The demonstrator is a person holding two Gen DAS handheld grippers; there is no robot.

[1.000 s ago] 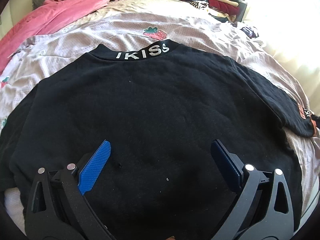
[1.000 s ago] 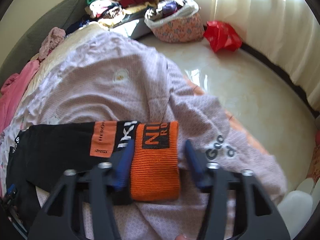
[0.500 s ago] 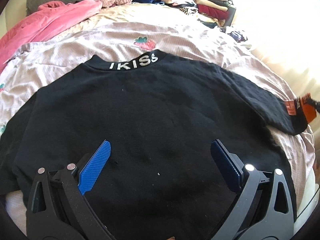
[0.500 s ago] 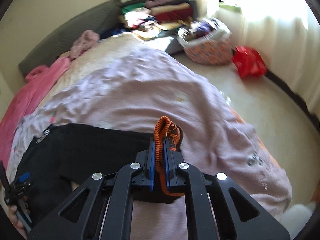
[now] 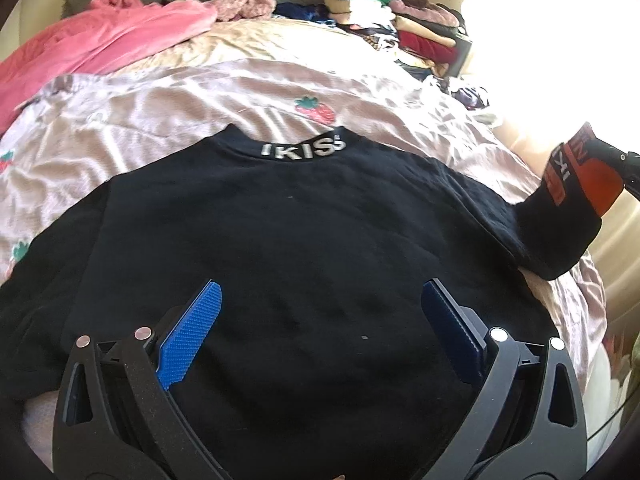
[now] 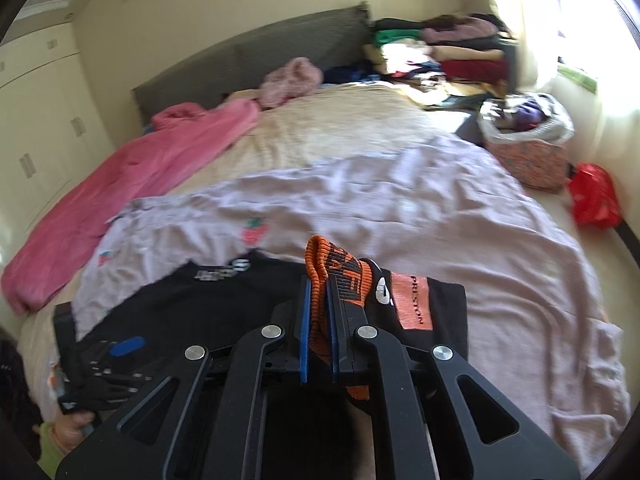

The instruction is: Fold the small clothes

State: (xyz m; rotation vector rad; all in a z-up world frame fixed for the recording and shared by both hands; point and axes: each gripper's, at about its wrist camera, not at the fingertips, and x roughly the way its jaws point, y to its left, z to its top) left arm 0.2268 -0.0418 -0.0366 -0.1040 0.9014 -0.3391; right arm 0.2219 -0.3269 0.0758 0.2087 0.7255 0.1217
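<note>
With my right gripper clamped on the orange ribbed cuff of the black sweatshirt spread on the bed, and my left gripper hovering wide apart above its hem, I judge the sleeve-fold underway, next calling for carrying the cuff across the body.

Sheet: pale lilac strawberry-print sheet spread across the bed.
Blanket: pink blanket along the sheet's left edge.
Headboard: grey headboard beyond the sheet.
Stack: folded clothes right of the headboard.
Basket: floral basket, perhaps holding laundry, off the sheet's right side.
Bag: red bag beside the basket.
</note>
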